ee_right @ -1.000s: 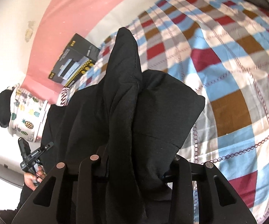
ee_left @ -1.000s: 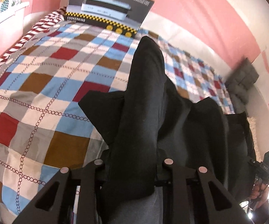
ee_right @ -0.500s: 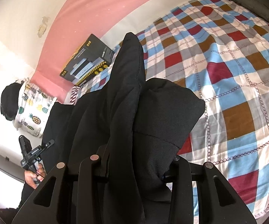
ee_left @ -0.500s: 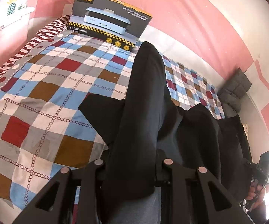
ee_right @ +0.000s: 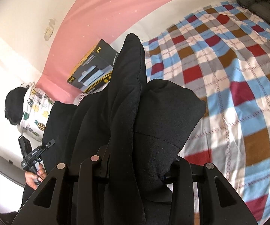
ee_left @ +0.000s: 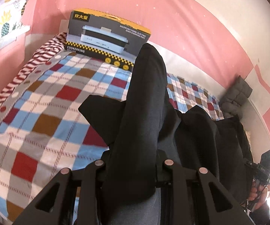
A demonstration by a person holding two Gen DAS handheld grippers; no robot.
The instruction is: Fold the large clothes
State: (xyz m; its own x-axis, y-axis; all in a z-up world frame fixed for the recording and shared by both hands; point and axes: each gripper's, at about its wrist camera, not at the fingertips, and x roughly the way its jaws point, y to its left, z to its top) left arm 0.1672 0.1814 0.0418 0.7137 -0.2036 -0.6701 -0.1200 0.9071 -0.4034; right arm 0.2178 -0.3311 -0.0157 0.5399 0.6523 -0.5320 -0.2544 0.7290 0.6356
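A: Step in hand, by the look of it: carrying the large black soft-knit garment (ee_left: 140, 123) up off the checked blue, red, brown and white bed sheet (ee_left: 41, 112), one edge pinched per claw. To do it well: keep both pinches level and the span between them taut, no sag in the middle, then lay it flat on open sheet before creasing.

B: Claw state?

A: Left gripper (ee_left: 133, 170): jaws narrowed, clamped on a thick bunch of black cloth that stands up between the fingers. Right gripper (ee_right: 136, 163): same, jaws part closed, gripping a folded bunch of the same garment (ee_right: 135, 112). Neither touches the sheet.

B: Garment position?

A: Hanging between the two claws, near edge of the bed; loose flaps droop over the sheet. Contact with the sheet: cannot tell.

B: Hazards further out?

A: Dark cardboard cooker box with yellow trim (ee_left: 106, 37) at the far wall; grey quilted jacket (ee_left: 236, 95) in the far corner. Best to land the fold well short of both.
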